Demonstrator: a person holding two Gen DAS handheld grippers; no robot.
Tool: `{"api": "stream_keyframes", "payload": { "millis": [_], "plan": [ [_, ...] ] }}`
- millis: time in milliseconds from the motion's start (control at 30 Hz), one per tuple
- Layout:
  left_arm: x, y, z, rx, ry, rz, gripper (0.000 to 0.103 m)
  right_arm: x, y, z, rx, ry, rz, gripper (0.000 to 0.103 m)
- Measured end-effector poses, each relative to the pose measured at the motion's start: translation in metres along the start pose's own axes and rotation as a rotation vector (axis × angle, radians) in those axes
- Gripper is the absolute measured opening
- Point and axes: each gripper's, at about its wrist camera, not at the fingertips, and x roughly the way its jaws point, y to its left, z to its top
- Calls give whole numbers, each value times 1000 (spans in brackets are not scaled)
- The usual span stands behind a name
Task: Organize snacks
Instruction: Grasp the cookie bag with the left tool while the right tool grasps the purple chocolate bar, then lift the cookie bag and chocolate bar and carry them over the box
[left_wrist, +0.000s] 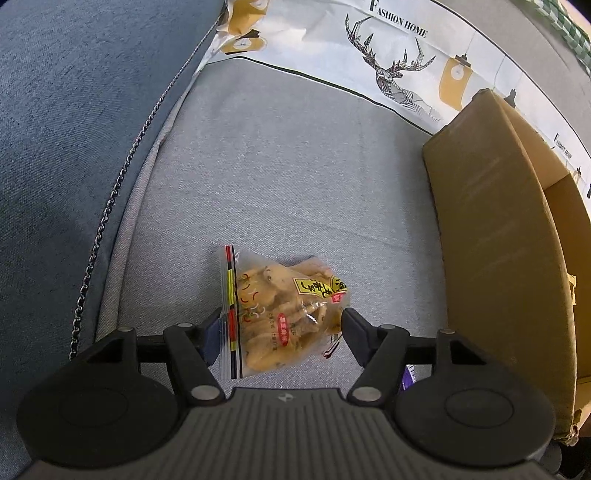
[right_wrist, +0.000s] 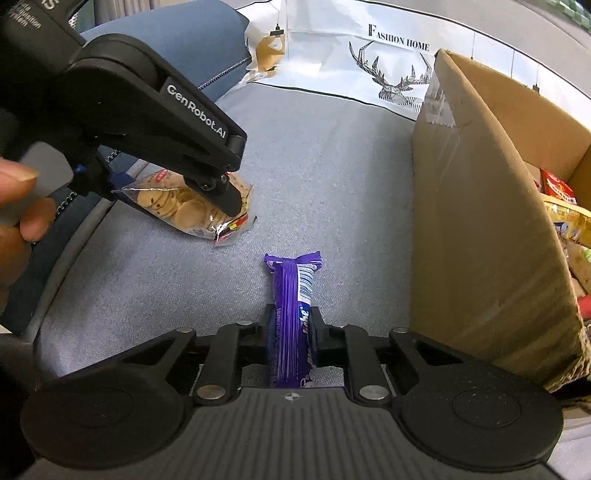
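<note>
Pinching a clear bag of round biscuits (left_wrist: 280, 314) between wide-set jaws, left gripper (left_wrist: 280, 325) pointed steeply down at the grey sofa cushion (left_wrist: 295, 177); pads pressed against both sides of the bag, which sits at 6 o'clock in the left wrist view. Seen again from the right wrist camera at 9 o'clock, bag (right_wrist: 184, 206) tilted, lower corner at or just above the cushion, left gripper (right_wrist: 173, 188) gripped by a hand (right_wrist: 18, 206) at the edge. Further right, at 6 o'clock in that view, right gripper (right_wrist: 291, 328) clamped almost fully closed on a purple candy bar (right_wrist: 293, 295), bar pointing away toward 12 o'clock, far end near the cushion (right_wrist: 332, 166). At 3 o'clock, open cardboard box (right_wrist: 480, 221), just beside the bar, holding several other snack packets (right_wrist: 565, 206). Behind, from 12 to 2 o'clock, white cushion with deer print (right_wrist: 388, 66).
</note>
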Motion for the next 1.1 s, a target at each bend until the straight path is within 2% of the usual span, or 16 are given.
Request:
{"api": "stream_keyframes", "payload": {
  "millis": [33, 67, 100, 200, 333, 633, 767, 900, 967, 1100],
  "plan": [
    [0, 0, 0, 2, 0, 1, 68, -1, 0, 0, -1, -4, -1, 18],
    [-1, 0, 0, 5, -2, -1, 59, -3, 0, 0, -2, -10, -1, 17],
    [-2, 0, 0, 5, -7, -9, 55, -5, 1, 0, -2, -19, -2, 17],
    [-8, 1, 0, 0, -36, -2, 48, -15, 2, 3, -8, -63, -2, 17],
    [-25, 3, -1, -26, -105, -30, 47, -38, 4, 6, -37, -155, -3, 17],
    [-81, -3, -12, -78, -349, -87, 47, -111, -17, 22, -30, -347, 32, 17],
    [-97, -18, -14, -58, -431, -102, 47, -148, -44, 39, -8, -444, 39, 17],
    [-108, -39, -18, 19, -498, -108, 47, -177, -89, 59, 14, -527, 17, 17],
    [-108, -48, -17, 48, -517, -112, 47, -184, -113, 67, 19, -562, -25, 17],
    [-109, -63, -17, 56, -539, -164, 47, -181, -166, 67, 56, -578, -106, 17]
  ]
}}
